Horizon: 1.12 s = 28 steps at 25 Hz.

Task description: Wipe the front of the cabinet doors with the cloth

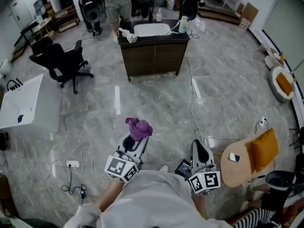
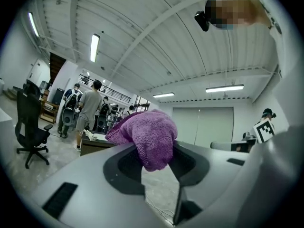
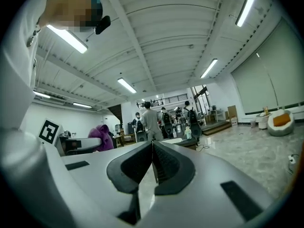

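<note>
Grey floor [image 1: 156,109] carries cabinet [image 1: 153,59], office chair [image 1: 61,63], cables [image 1: 192,109].

Pale grey moulded-plastic left gripper [image 1: 136,139] and right gripper [image 1: 200,145], with black ribbed jaw pads. White cube with black square markers [image 1: 122,167] mounted on each. Light grey fabric shirt [image 1: 147,204] worn.

The left hand-held gripper [image 1: 137,137] clamps a purple cloth [image 1: 138,127]
</note>
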Motion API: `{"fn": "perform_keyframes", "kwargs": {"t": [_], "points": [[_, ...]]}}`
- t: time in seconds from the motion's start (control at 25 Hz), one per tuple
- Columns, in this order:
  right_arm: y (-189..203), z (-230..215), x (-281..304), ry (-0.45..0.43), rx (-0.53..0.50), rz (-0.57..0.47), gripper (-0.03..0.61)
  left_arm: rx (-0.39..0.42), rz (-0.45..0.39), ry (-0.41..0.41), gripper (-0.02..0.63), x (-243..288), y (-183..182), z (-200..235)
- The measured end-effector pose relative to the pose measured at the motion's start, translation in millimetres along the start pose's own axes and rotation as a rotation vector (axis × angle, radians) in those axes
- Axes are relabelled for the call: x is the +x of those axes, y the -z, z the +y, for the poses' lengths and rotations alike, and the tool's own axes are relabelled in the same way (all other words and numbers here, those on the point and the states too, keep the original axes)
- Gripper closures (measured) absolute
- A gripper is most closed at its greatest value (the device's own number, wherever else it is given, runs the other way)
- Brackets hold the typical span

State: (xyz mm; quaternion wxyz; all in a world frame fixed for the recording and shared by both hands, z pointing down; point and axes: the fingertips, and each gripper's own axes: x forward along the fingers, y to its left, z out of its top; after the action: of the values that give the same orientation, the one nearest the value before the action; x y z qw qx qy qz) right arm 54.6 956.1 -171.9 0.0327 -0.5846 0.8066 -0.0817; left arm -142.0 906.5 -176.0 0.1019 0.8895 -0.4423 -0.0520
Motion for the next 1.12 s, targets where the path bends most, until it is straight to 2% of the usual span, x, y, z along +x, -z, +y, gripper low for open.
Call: {"fn": "perform_keyframes", "kwargs": {"t": [0.16, 0.28, 0.44, 0.6, 0.8, 1.12], "points": [[5, -32, -26, -0.009, 0.005, 0.016, 0.551, 0.001, 0.000, -0.014, 0.477, 15, 15, -34], [13, -55, -36, -0.017, 0.047, 0.048, 0.551, -0.005, -0.012, -0.025, 0.477, 29, 15, -52], [23, -74, -38, -0.008, 0.091, 0.083, 0.551, 0.002, 0.022, -0.042, 0.477, 32, 25, -59], [27, -83, -9, -0.017, 0.111, 0.098, 0.550, -0.003, 0.039, -0.099, 0.477, 38, 30, -34], [13, -91, 50, -0.028, 0.084, 0.087, 0.549, -0.011, 0.039, -0.144, 0.477, 71, 26, 17], [-11, -96, 166, -0.012, 0.049, 0.081, 0.549, -0.006, -0.003, -0.085, 0.477, 168, -7, 98]]}}
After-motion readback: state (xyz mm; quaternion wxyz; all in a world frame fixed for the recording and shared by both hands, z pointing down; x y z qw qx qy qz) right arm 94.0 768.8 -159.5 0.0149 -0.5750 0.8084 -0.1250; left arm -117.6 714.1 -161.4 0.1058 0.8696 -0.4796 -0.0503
